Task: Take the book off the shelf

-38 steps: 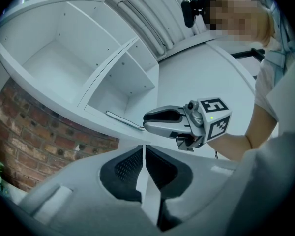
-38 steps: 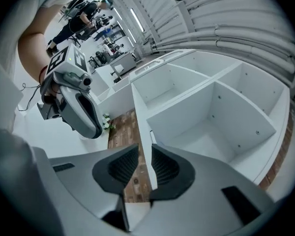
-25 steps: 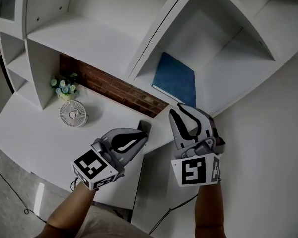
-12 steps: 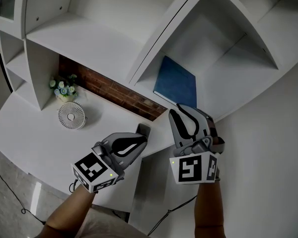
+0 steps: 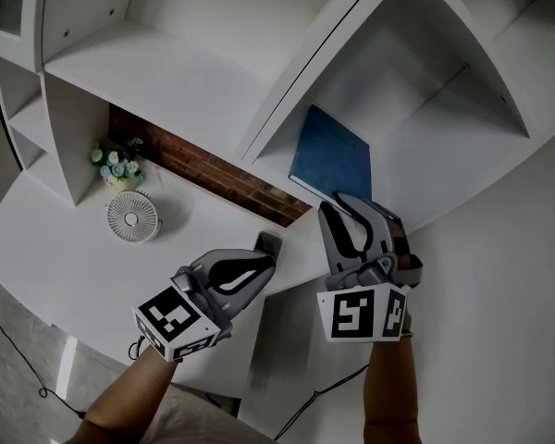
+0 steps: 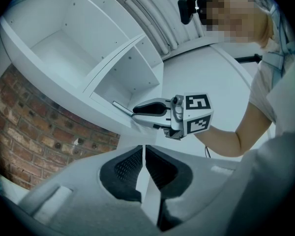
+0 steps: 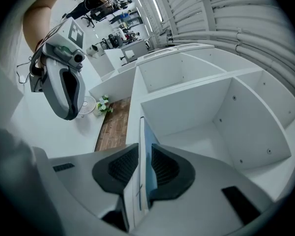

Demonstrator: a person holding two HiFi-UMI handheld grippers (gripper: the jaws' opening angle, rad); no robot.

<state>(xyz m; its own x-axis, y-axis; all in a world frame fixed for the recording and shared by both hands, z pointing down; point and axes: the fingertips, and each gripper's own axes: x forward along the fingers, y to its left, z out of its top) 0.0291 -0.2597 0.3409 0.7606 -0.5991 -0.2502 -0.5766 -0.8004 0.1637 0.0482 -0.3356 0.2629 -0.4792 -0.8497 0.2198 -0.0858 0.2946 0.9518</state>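
A thin blue book [image 5: 331, 155] leans against the left wall of a white shelf compartment [image 5: 444, 146]. My right gripper [image 5: 353, 213] reaches up to the book's lower edge and is shut on it. In the right gripper view the book [image 7: 143, 141] stands edge-on between the pads, white pages beside blue cover, with the right gripper [image 7: 145, 163] closed on it. My left gripper [image 5: 265, 252] is shut and holds nothing; it hovers over the desk's edge, left of the right one. In the left gripper view the left gripper [image 6: 143, 154] points at the brick wall, and the right gripper [image 6: 135, 112] meets the book [image 6: 120, 106].
A small white fan [image 5: 132, 216] and a pot of flowers [image 5: 118, 163] stand on the white desk [image 5: 55, 257] at the left. A brick strip [image 5: 203, 168] runs behind the desk under the shelves [image 5: 166, 72]. The other compartments hold nothing.
The right gripper stays clamped on the book's lower edge; both have shifted slightly right and down in the view. The left gripper has barely moved.
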